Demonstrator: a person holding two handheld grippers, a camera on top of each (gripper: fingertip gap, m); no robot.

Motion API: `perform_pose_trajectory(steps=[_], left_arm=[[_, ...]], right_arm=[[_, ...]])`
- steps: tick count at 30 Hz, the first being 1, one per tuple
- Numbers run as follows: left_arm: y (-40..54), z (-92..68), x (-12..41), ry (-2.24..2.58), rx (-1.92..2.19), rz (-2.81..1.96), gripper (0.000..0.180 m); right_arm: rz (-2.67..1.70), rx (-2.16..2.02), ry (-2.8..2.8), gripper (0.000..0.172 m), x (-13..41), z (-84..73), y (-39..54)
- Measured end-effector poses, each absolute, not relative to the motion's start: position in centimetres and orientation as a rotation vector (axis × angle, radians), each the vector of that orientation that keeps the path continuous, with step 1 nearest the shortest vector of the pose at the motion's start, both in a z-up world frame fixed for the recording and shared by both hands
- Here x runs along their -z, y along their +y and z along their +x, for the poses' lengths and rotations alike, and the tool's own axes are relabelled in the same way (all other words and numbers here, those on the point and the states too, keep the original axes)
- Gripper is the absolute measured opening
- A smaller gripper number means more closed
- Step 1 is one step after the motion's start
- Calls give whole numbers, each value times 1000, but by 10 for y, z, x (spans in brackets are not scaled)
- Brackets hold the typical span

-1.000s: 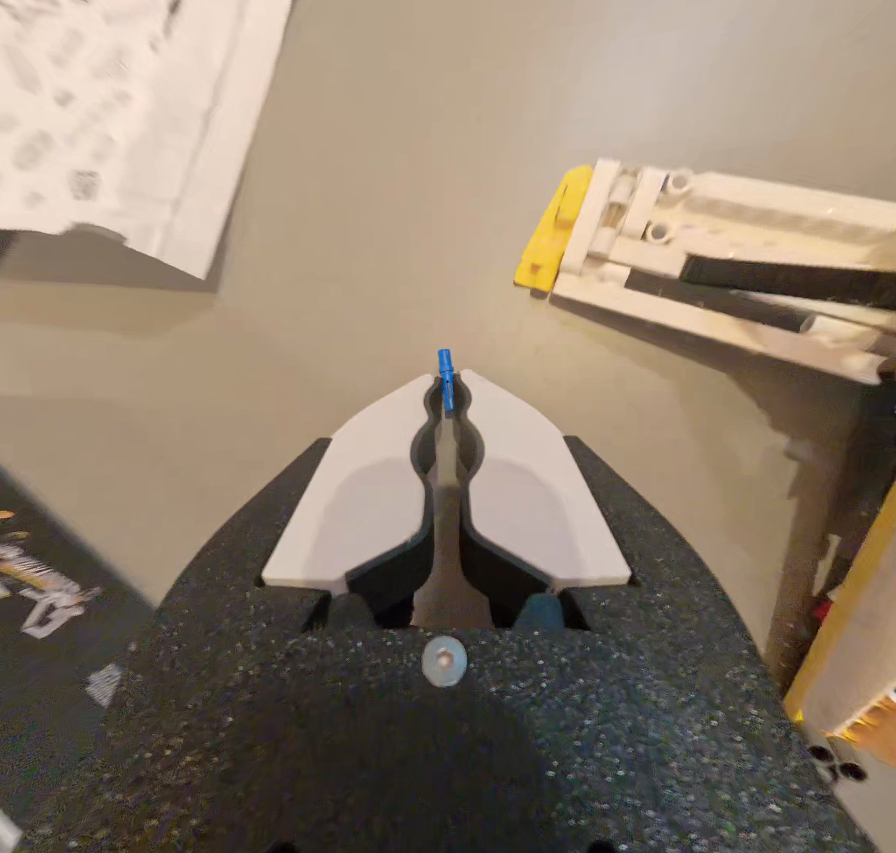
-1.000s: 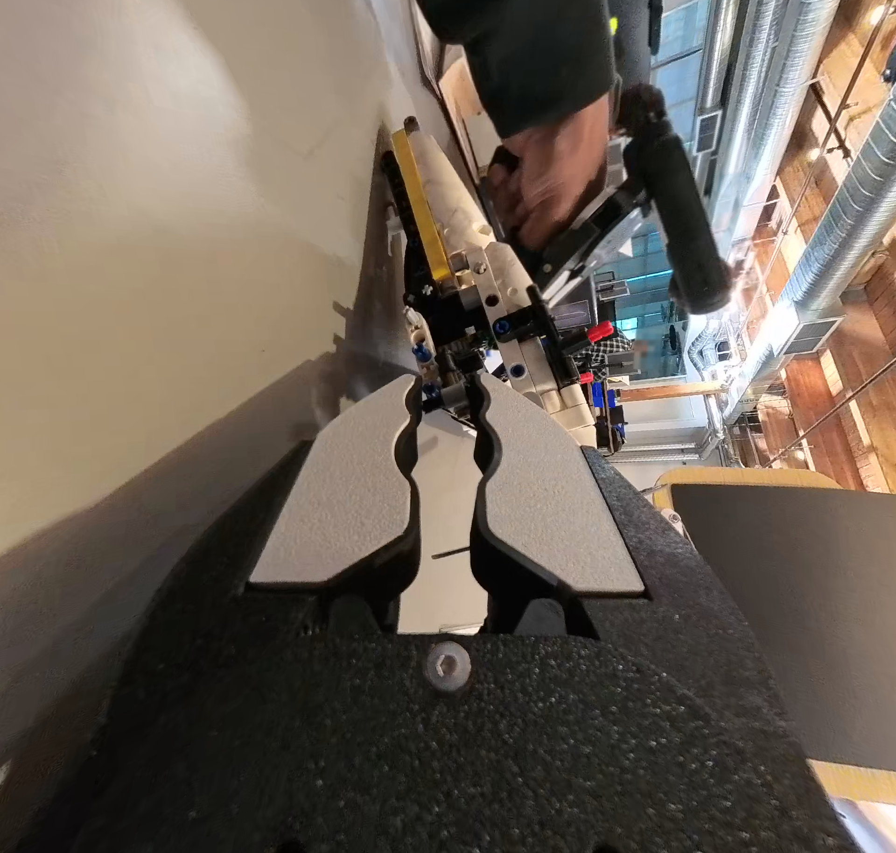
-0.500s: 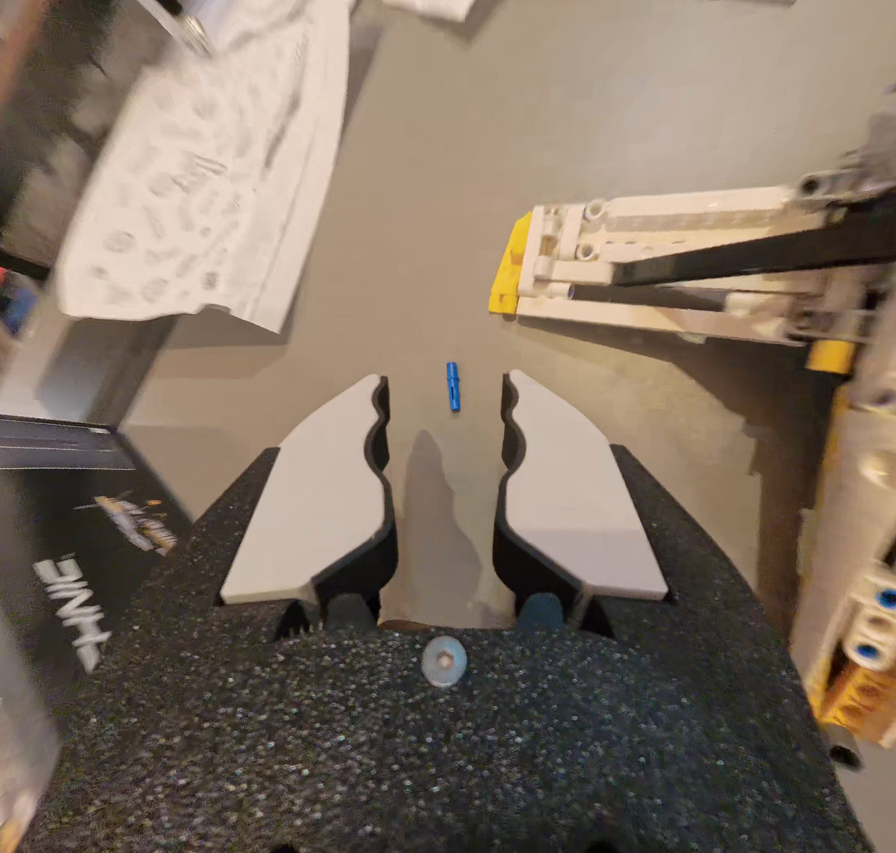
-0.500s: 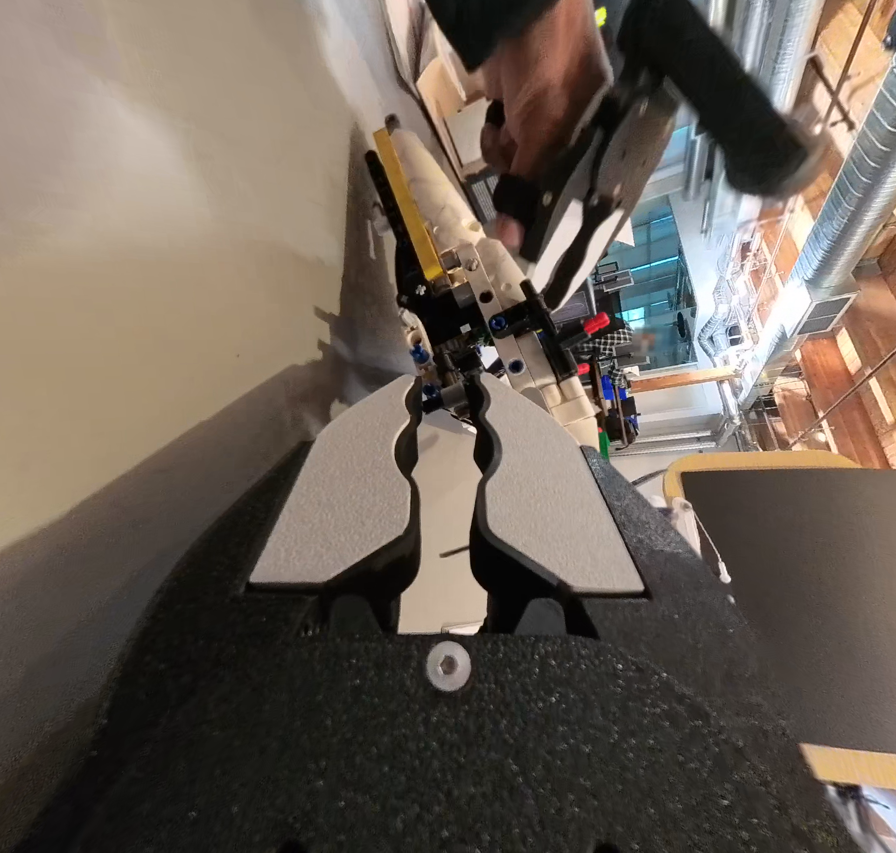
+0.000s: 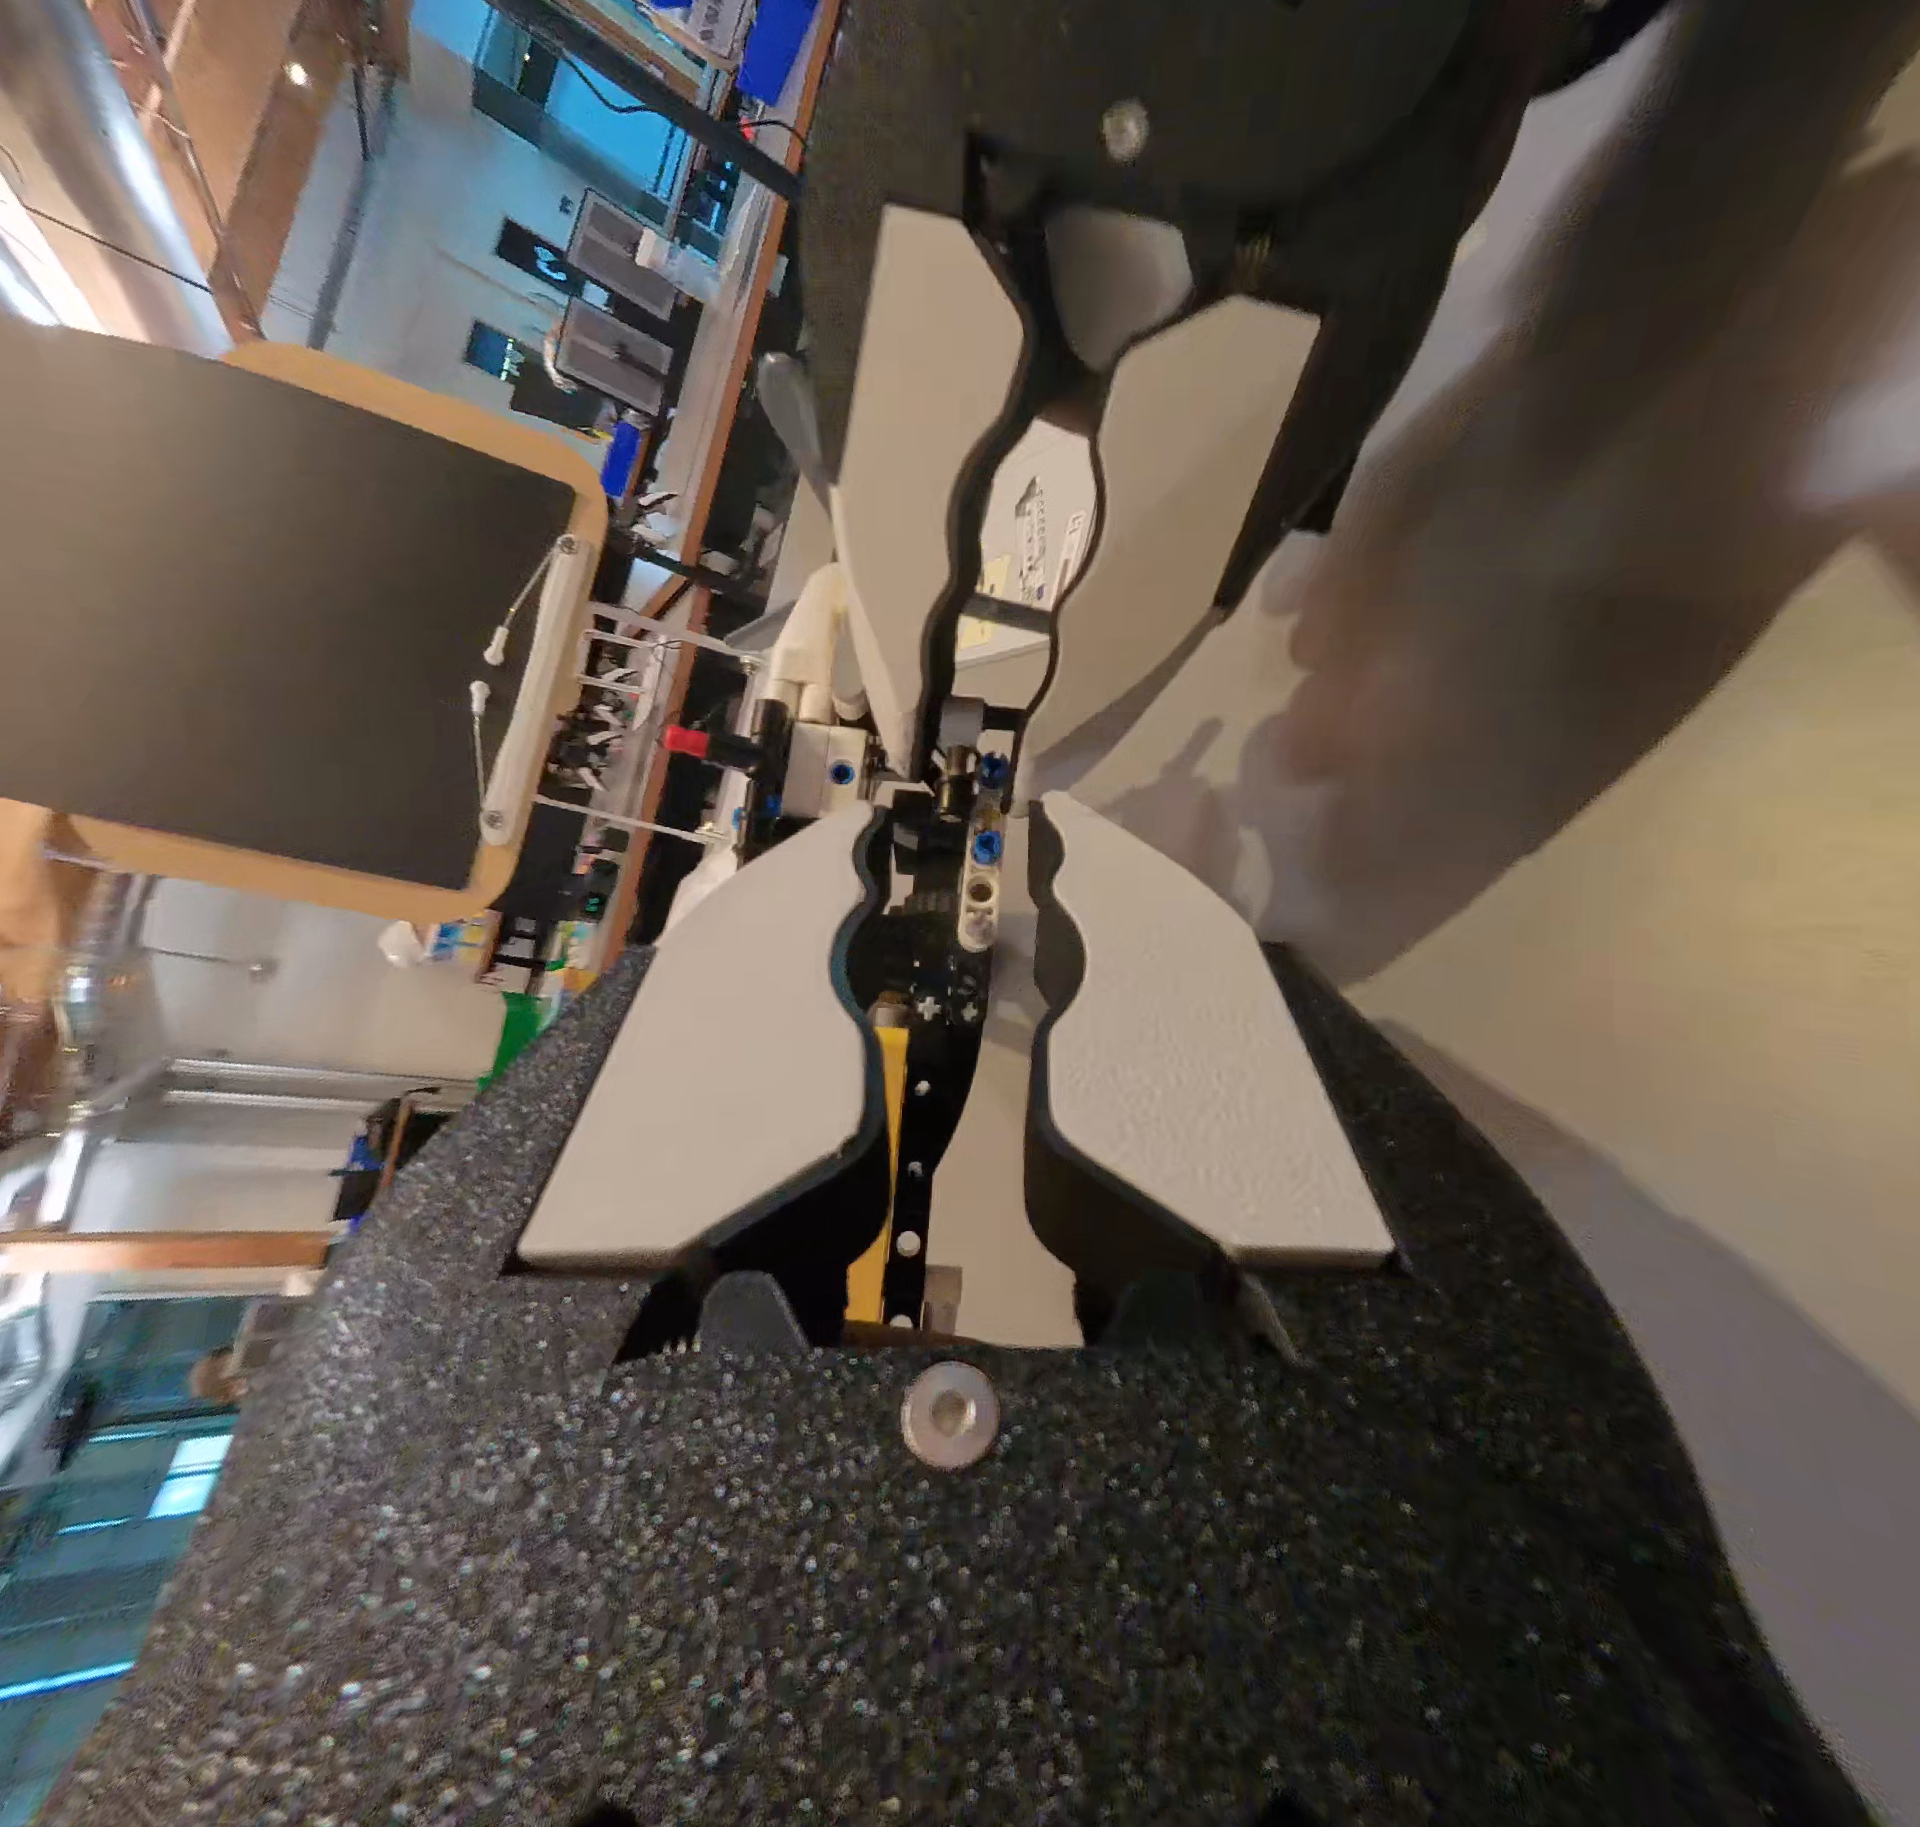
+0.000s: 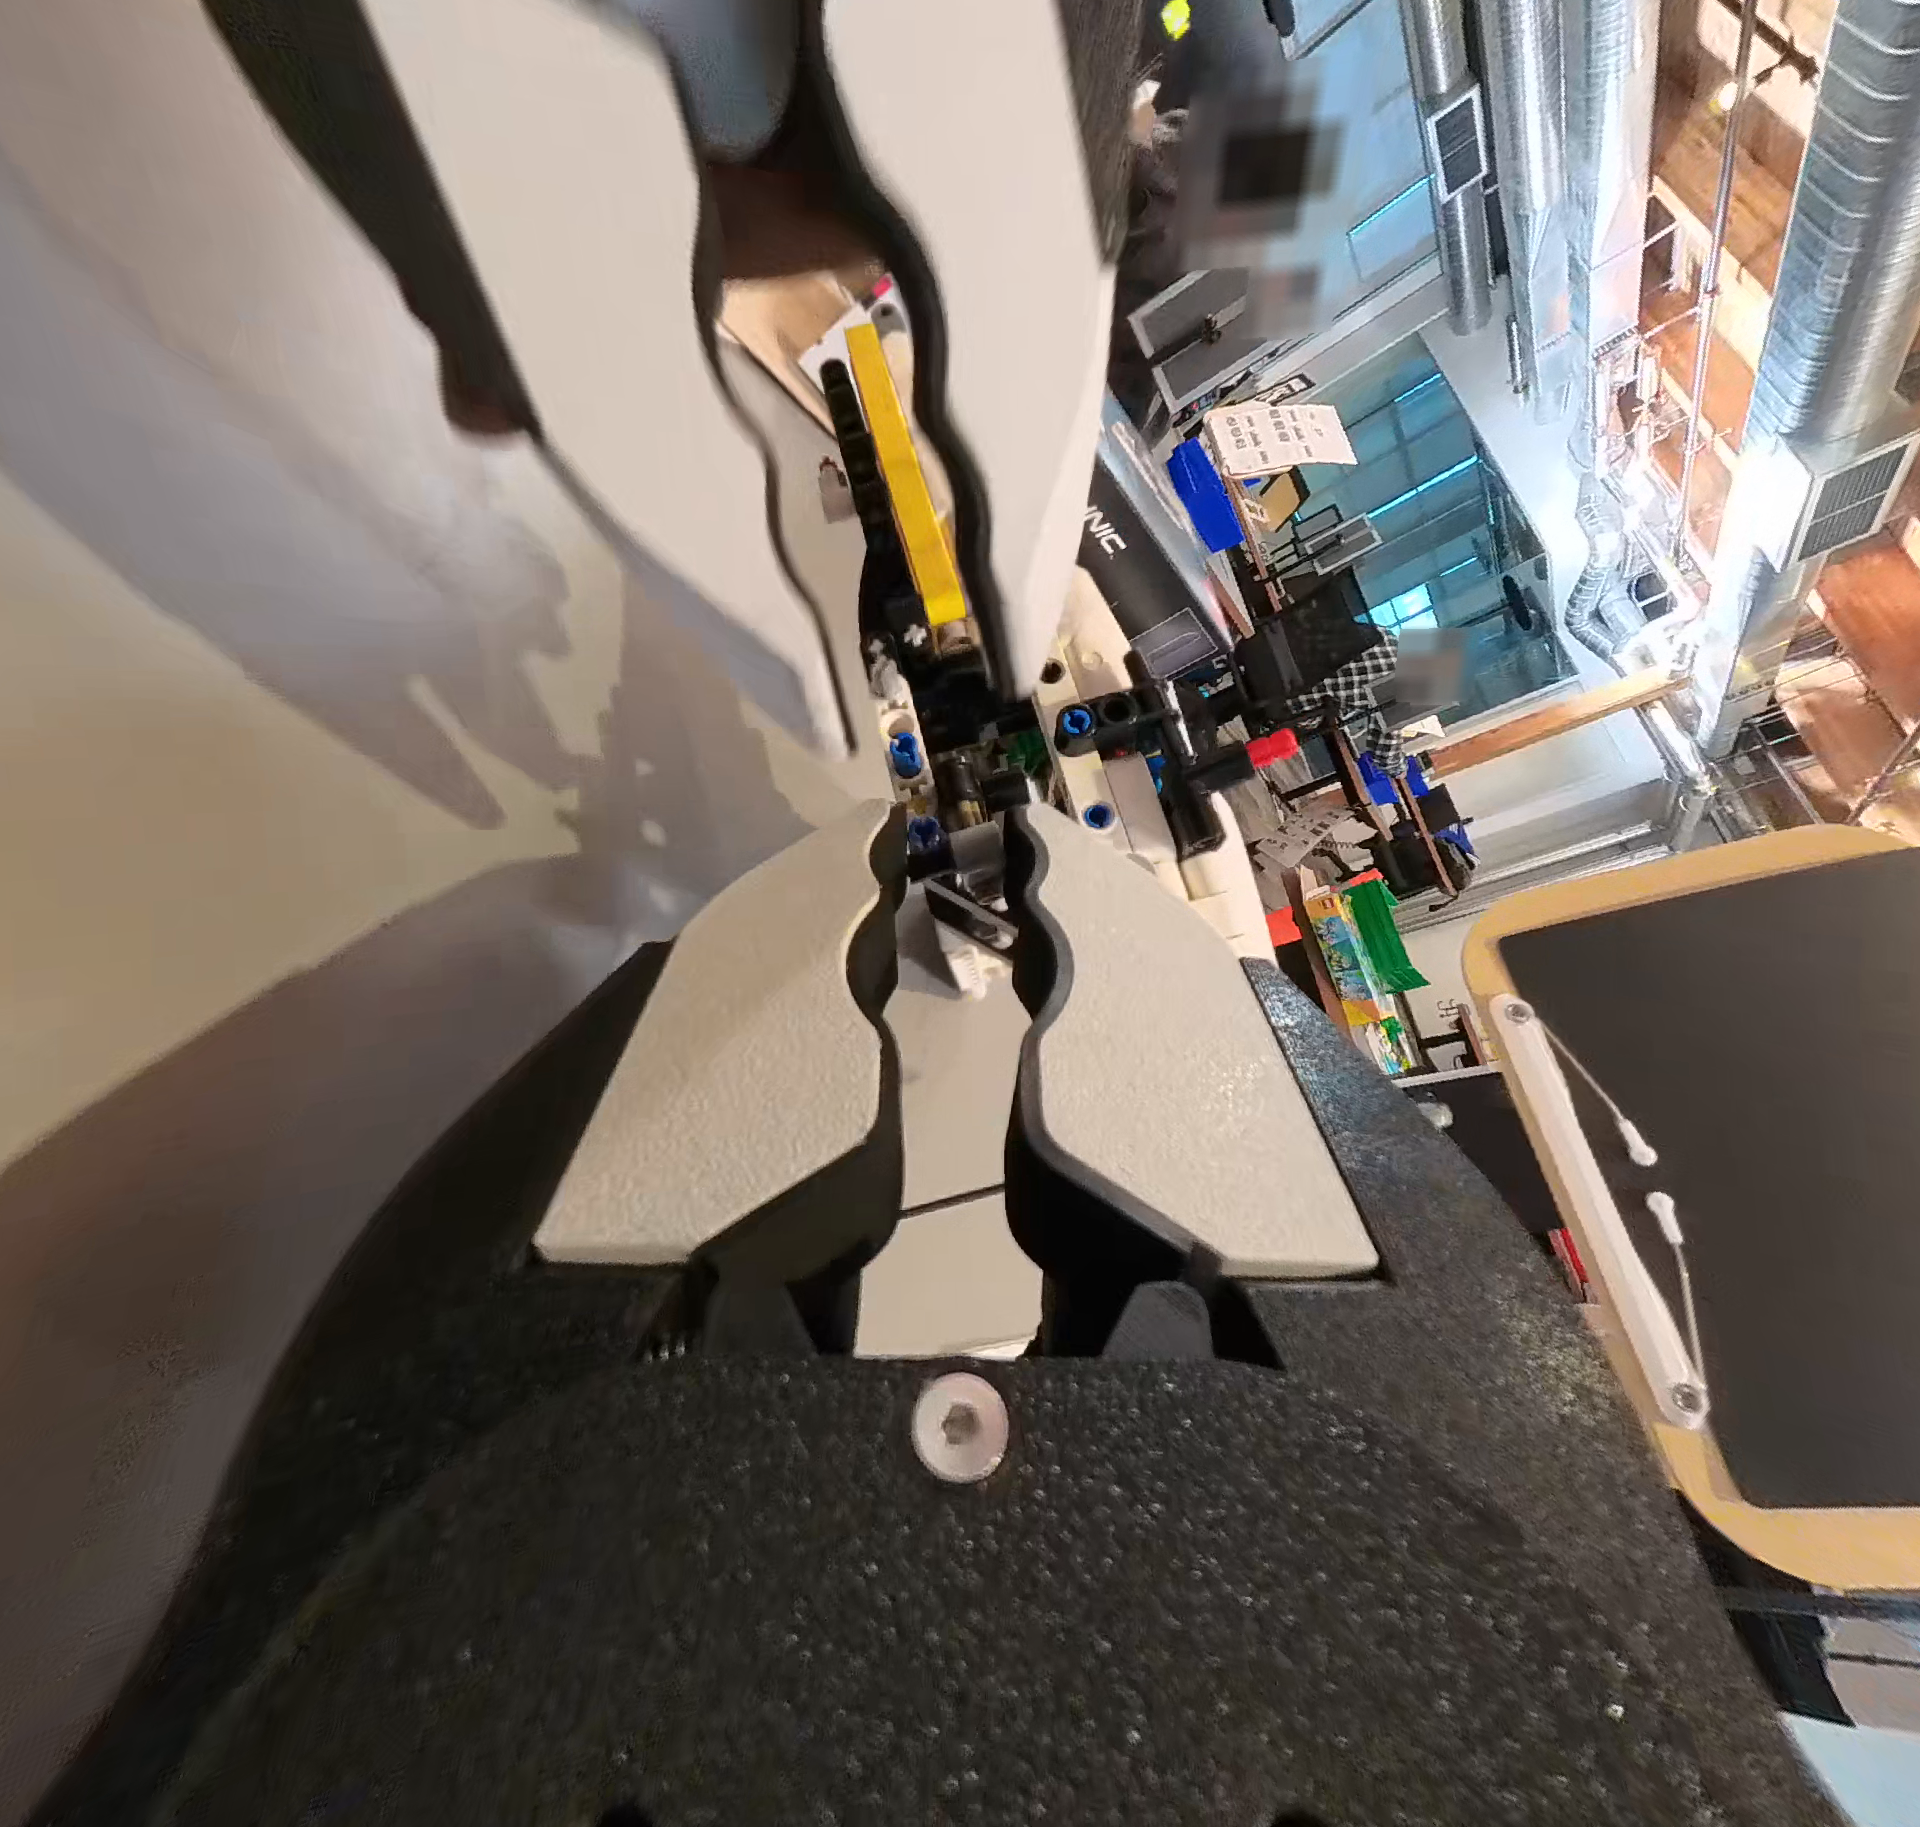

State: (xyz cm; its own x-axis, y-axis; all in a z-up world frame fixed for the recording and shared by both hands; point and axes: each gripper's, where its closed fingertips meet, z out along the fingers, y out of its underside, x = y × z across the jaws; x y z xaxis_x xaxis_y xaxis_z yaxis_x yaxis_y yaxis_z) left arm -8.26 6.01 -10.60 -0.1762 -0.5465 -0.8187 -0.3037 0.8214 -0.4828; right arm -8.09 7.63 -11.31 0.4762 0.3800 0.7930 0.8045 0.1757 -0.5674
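Note:
A brick model (image 5: 925, 956) of white, black and yellow beams is held up beside the beige table (image 5: 1558, 946). My right gripper (image 6: 956, 821) is shut on a grey and black part at the model's end (image 6: 971, 847). It shows from the front in the left wrist view (image 5: 971, 728). My left gripper (image 5: 951, 811) faces it from the other end, its fingers on either side of the model's black and yellow beam (image 6: 904, 489). A slit shows between one pad (image 5: 1049, 842) and the model, so it does not grip. The left gripper (image 6: 914, 707) is blurred in the right wrist view.
A chair with a black seat and a wooden rim (image 5: 260, 614) stands beside the table and also shows in the right wrist view (image 6: 1714, 1154). A colourful box (image 6: 1361, 956) and shelves with blue bins (image 6: 1205, 499) lie beyond. A red pin (image 6: 1273, 747) sticks out of the model.
My left gripper let go of a small blue pin onto the table, opened wide, swung up to the model and narrowed its jaws around it. My right gripper kept its hold.

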Motion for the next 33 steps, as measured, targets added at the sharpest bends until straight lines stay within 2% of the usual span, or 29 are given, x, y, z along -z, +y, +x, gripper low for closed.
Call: perform_pose_trajectory(steps=[14, 33], left_arm=[[61, -70, 111, 1748, 20, -347, 27], [61, -66, 131, 1807, 54, -291, 15]], right_arm=[[-1413, 422, -1162, 17, 108, -84, 66], [-1363, 426, -1437, 16, 126, -76, 55]])
